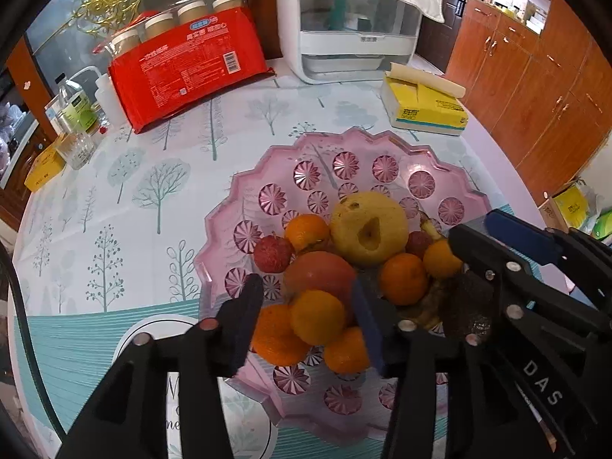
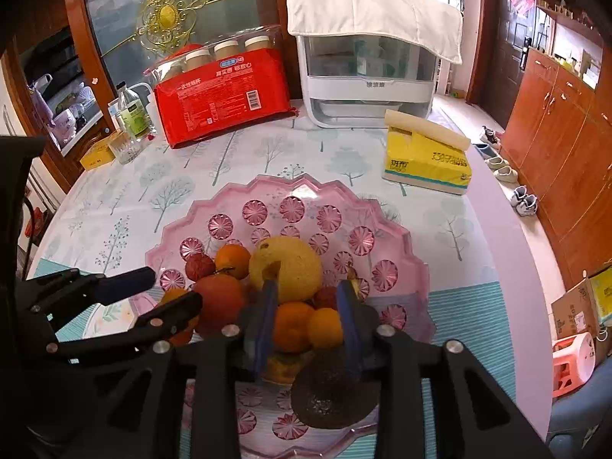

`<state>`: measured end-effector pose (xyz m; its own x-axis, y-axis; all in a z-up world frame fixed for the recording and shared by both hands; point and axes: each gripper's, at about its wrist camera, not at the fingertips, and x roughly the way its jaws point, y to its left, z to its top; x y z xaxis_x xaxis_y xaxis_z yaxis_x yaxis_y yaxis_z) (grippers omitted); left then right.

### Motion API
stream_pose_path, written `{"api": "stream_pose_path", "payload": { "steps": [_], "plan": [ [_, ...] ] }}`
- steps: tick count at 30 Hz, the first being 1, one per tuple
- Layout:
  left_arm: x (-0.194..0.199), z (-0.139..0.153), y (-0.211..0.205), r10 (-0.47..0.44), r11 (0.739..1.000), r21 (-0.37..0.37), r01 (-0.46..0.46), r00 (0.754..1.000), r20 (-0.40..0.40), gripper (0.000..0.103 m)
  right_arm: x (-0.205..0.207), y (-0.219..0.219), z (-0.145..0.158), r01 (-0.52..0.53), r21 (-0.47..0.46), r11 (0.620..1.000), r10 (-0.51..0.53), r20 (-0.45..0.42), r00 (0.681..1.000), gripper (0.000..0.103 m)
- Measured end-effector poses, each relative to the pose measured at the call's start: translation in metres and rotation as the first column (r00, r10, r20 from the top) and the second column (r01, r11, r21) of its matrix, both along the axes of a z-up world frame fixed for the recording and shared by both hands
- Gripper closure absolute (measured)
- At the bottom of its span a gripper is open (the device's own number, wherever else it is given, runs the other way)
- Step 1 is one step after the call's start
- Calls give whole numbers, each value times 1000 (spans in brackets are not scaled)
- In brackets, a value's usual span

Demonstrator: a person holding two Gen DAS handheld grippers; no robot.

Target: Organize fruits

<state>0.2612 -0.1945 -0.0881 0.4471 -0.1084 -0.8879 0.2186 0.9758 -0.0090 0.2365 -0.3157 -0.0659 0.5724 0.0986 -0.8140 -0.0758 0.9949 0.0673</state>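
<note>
Pink scalloped translucent plastic tray (image 2: 397, 237): glossy, faceted rosettes moulded in.
Surface (image 2: 267, 153) under tray: smooth printed tree-pattern cover, slight sheen.
Large yellow fruit (image 2: 290, 264) in tray: matt, finely pitted skin.
Dark avocado (image 2: 329, 397) at tray's near edge: rough, pebbled.
Red plastic-wrapped pack (image 2: 225, 91) behind tray: shiny film.
White cloth (image 2: 371, 11) draped over white plastic box (image 2: 367, 88): matt.
Black left tool (image 1: 306, 310): matt plastic, metal rivets.

Your round table (image 2: 114, 206) wears a tree-print cloth. On it rest the pink fruit tray (image 2: 397, 229), a yellow tissue pack (image 2: 426, 162), a red pack of paper cups (image 2: 225, 91), a white covered appliance (image 2: 367, 76), and bottles (image 2: 132, 111) beside a glass (image 2: 128, 149).
</note>
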Motion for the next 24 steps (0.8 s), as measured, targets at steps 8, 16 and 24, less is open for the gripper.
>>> {"api": "stream_pose_path", "payload": {
  "steps": [8,16,24],
  "plan": [
    [-1,0,20,72,997,-36,-73,997,-19,22,-2,-6,-2,19,19,1000,-19,-12,1000,66],
    [-16,9,25,96,994,-49,-96,995,-6,19,-10,-3,3,14,20,1000,-14,-3,1000,66],
    [-40,24,31,95,995,-20,-95,995,35,18,-28,3,13,10,23,1000,-10,17,1000,66]
  ]
}}
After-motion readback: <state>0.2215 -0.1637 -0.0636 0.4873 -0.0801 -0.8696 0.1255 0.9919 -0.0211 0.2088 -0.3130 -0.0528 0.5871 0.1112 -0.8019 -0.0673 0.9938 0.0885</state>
